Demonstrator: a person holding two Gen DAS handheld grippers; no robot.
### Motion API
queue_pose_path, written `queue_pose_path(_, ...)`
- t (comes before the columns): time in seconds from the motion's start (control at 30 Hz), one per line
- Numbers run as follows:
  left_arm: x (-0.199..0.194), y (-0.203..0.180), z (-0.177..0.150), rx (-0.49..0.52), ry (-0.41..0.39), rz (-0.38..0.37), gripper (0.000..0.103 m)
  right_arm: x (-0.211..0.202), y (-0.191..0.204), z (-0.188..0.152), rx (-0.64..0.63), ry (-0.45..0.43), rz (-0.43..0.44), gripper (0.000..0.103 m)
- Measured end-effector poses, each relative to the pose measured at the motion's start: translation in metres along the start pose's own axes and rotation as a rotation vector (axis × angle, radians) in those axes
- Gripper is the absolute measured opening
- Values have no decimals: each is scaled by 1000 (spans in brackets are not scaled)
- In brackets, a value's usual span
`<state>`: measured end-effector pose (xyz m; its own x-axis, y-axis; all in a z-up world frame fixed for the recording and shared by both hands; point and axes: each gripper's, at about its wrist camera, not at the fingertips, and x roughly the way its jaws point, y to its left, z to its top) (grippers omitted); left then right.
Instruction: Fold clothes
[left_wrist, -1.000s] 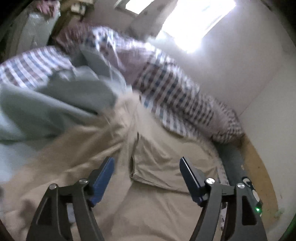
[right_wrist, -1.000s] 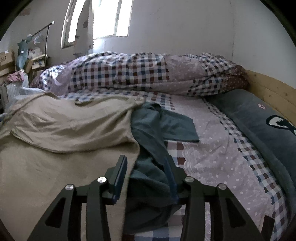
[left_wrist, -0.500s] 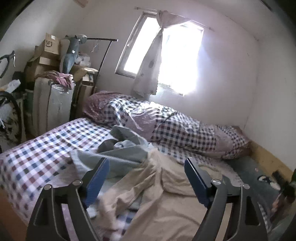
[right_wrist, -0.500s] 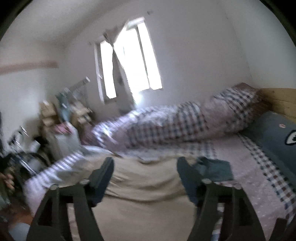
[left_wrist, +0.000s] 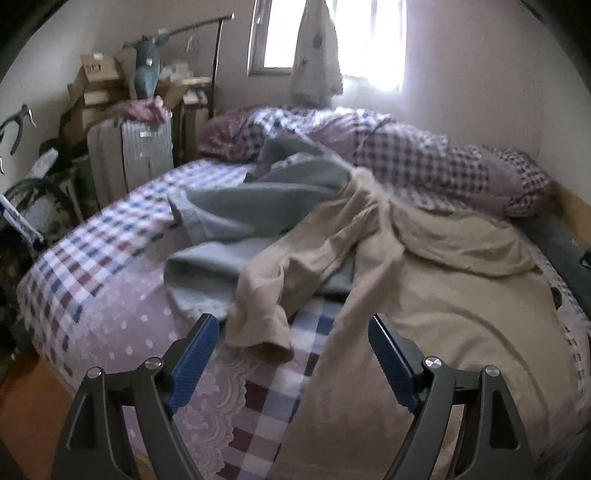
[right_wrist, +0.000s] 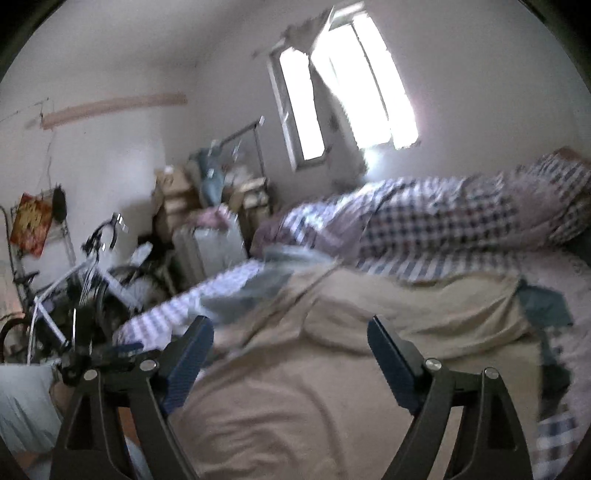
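A large beige garment (left_wrist: 443, 314) lies spread over the bed, one sleeve with its cuff (left_wrist: 258, 332) flopped toward the near corner. A grey-blue garment (left_wrist: 251, 206) is bunched under and behind that sleeve. My left gripper (left_wrist: 290, 325) hovers above the cuff with its jaws wide and closing a little, the pads touching nothing. My right gripper (right_wrist: 288, 325) hangs over the beige garment (right_wrist: 332, 387), its jaws opening with nothing between them. A dark teal garment (right_wrist: 543, 306) shows at the beige garment's right edge.
A rolled checked duvet (left_wrist: 424, 158) lies along the far side of the bed under the window. The checked sheet (left_wrist: 92, 295) ends at the near left corner. A silver suitcase (left_wrist: 140, 147) and boxes (left_wrist: 96, 74) stand by the wall, a bicycle (right_wrist: 74, 280) beside them.
The right jaws have widened off the dark teal garment, and that view has lifted and swung left. The left view has pulled back from the beige cloth to the bed's near corner.
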<state>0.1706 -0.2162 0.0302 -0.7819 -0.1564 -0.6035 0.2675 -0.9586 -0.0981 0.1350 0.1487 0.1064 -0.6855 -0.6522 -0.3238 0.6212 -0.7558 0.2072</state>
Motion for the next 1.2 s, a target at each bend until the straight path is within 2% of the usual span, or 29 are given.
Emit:
queue_pose_path(0.07,5,1,2,3,0,10,81,21,-2,-17,-1,55,13,89)
queue_pose_path(0.2,24,-4,0,53,63,54,49,48,-11,-36,14,113,26,89)
queue_pose_path(0.27,37,-7,-2,81,103,77,44,52,-15,-37,30,114,35,89)
queue_pose_path(0.37,47,-8,-4,98,121,103,33,56,-20,-40,55,118,44,89)
queue_pose_path(0.43,48,-8,-3,103,119,120,5,57,-23,-42,60,127,40,89)
queue_pose_path(0.47,44,-7,0,97,112,109,3,57,-24,-43,61,132,38,88)
queue_pose_path(0.63,7,12,26,4,19,72,3,56,-29,-44,68,142,31,89)
queue_pose_path(0.8,-29,33,58,8,-118,145,3,55,-29,-44,71,138,38,89)
queue_pose_path(0.93,-37,43,65,27,-140,187,3,54,-27,-44,64,137,46,89)
queue_pose_path(1.0,-30,50,60,-5,-92,177,5,54,-26,-44,62,137,47,89)
queue_pose_path(1.07,-18,58,51,-64,-28,186,18,54,-27,-44,62,138,46,89)
queue_pose_path(1.13,-17,70,41,-149,-28,151,41,54,-27,-45,62,139,46,89)
queue_pose_path(1.17,-17,75,36,-191,-28,134,47,54,-27,-44,64,139,45,89)
queue_pose_path(1.2,-16,81,31,-234,-29,117,62,55,-27,-44,64,139,43,89)
